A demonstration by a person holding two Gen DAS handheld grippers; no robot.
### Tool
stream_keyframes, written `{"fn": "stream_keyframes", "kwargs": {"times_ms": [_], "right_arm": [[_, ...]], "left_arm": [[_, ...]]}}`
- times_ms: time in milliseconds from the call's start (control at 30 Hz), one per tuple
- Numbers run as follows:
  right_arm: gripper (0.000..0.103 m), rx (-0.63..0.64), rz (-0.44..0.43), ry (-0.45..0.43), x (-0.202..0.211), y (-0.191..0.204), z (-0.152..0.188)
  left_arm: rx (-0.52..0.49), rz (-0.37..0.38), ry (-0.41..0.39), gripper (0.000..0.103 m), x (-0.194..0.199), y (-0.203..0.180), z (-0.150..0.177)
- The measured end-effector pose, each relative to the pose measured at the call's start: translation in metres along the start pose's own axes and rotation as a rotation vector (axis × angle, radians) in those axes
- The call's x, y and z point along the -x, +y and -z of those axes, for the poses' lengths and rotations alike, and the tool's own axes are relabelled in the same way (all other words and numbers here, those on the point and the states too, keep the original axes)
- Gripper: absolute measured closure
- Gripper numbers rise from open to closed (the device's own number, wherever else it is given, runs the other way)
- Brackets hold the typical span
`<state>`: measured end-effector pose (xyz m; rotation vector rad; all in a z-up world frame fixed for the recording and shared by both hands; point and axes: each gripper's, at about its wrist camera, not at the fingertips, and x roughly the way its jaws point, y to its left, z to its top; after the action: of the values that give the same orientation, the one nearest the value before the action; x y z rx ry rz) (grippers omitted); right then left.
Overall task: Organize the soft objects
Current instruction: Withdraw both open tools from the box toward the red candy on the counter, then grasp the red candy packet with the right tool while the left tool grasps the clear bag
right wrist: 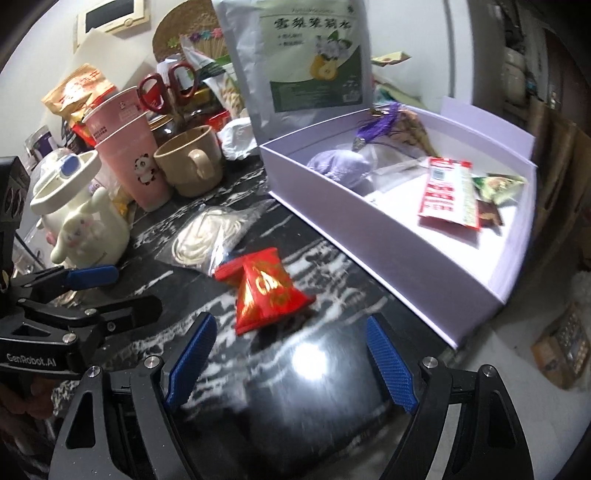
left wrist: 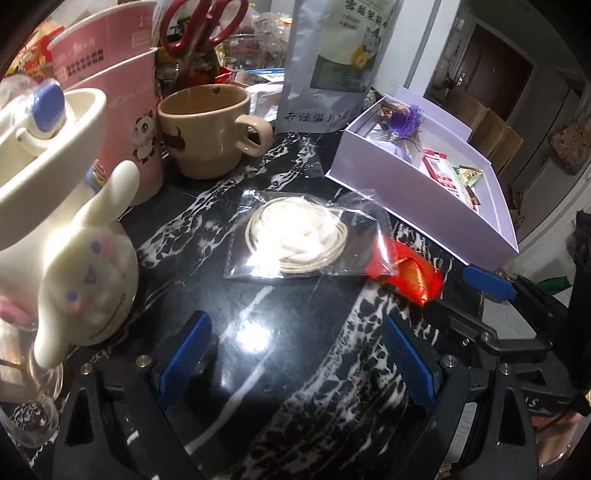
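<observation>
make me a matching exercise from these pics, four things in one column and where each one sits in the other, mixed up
Things
1. red sachet
2. clear bag of white cord
3. purple tassel
4. red-handled scissors

Places
A. inside the lavender box
B. standing up behind the pink cups
C. flat on the marble top, ahead of the left gripper
D. on the marble top, just ahead of the right gripper

Pairs: 1-D, 2-C, 3-A, 4-B

Glossy black marble table (left wrist: 236, 325) glares mid-frame; clear crinkly plastic bag (left wrist: 295, 232), shiny red foil packet (right wrist: 266, 291), matt lilac cardboard box (right wrist: 369, 236) at right.
</observation>
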<state>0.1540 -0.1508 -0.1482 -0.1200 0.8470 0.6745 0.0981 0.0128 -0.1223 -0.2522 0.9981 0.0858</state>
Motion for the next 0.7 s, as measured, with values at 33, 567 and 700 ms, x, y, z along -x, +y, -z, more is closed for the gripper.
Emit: {"fn": "stream_keyframes", "kwargs": {"times_ms": [33,567,700], "right_arm": [[0.019,0.009,-0.011,0.002,-0.004,0.0,-0.003],[0.059,0.084,0.0,0.053,-0.021,-0.005,-0.012],[0.059,0.032,0.0,0.058,-0.011,-0.017,-0.002]], "left_arm": [[0.003,0.005,0.001,0.008,-0.001,0.001,0.0],[-0.039,0.019,0.009,0.008,-0.02,-0.005,-0.019],[-0.085,-0.01,0.058,0.008,-0.038,-0.016,-0.02]]}}
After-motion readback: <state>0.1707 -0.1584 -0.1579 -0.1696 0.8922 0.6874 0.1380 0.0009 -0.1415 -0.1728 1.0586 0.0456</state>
